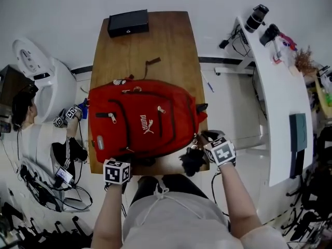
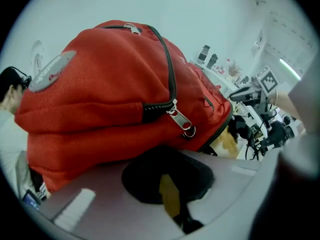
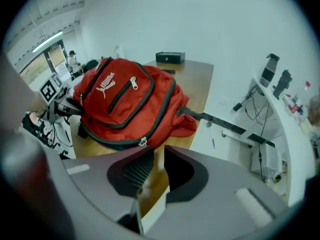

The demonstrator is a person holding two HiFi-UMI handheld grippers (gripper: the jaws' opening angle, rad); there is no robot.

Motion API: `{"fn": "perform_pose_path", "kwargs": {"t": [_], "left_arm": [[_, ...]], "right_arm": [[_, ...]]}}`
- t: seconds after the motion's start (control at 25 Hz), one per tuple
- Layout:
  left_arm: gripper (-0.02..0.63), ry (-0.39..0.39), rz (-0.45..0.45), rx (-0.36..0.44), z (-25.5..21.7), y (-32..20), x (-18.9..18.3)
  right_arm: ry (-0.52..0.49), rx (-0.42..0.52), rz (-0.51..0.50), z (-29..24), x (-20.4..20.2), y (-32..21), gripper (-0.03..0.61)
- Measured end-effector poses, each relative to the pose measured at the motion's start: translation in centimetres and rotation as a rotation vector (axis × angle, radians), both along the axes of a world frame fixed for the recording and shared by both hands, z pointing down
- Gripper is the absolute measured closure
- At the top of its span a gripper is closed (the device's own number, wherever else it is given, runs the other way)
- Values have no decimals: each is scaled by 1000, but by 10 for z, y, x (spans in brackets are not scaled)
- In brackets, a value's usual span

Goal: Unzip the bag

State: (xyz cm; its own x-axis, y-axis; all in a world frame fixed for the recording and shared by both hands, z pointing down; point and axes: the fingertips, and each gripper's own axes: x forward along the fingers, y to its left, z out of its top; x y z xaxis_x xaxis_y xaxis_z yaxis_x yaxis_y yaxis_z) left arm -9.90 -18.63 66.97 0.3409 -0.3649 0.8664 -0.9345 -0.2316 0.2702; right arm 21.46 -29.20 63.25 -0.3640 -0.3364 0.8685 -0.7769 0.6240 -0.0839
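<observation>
wooden tabletop carries a plump red backpack (black zips).

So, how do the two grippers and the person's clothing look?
Both the left gripper and the right gripper have smooth grey bodies with a black recess around the jaws. Each carries a white cube with black square markers: left cube, right cube. The person wears a pale short-sleeved top.

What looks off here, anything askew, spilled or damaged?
Nothing spilled or damaged. The red backpack lies flat with its zips looking shut. The only oddity is its fit: it fills the width of the table at the near end, and a black strap pokes out past the right edge.
</observation>
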Motion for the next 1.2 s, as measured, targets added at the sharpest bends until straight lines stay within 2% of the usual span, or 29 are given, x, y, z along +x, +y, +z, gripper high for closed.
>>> {"fn": "perform_pose_path", "kwargs": {"t": [0.08, 0.16, 0.2, 0.28, 0.36, 0.44, 0.56, 0.72, 0.8, 0.92, 1.0, 1.2], "left_arm": [[606, 21, 14, 9, -7, 0, 3], [607, 45, 49, 52, -22, -1, 9], [606, 60, 65, 89, -33, -2, 12], [606, 104, 88, 194, -69, -7, 18], [606, 148, 116, 323, -114, -13, 21], [607, 173, 153, 449, -155, -14, 18], [607, 165, 206, 601, -199, -1, 6], [607, 215, 249, 731, -238, 36, -4], [607, 258, 254, 768, -253, 52, -3], [607, 297, 247, 772, -265, 85, 6], [607, 288, 250, 776, -263, 117, 10], [607, 255, 206, 879, -262, 192, 22]], "right_arm": [[-84, 63, 53, -23, -4, -5, 505], [-190, 141, 86, -53, -16, -8, 543], [-239, 185, 89, -69, -24, -7, 571], [-331, 267, 68, -105, -45, -1, 571], [-383, 331, 44, -137, -69, 12, 571], [-371, 372, 41, -155, -89, 30, 571], [-369, 410, 80, -170, -115, 69, 571], [-408, 466, 115, -189, -143, 131, 571], [-407, 497, 99, -203, -153, 157, 571], [-394, 512, 61, -218, -159, 197, 571], [-386, 521, 46, -220, -155, 227, 571], [-410, 577, 24, -210, -129, 292, 571]]}}
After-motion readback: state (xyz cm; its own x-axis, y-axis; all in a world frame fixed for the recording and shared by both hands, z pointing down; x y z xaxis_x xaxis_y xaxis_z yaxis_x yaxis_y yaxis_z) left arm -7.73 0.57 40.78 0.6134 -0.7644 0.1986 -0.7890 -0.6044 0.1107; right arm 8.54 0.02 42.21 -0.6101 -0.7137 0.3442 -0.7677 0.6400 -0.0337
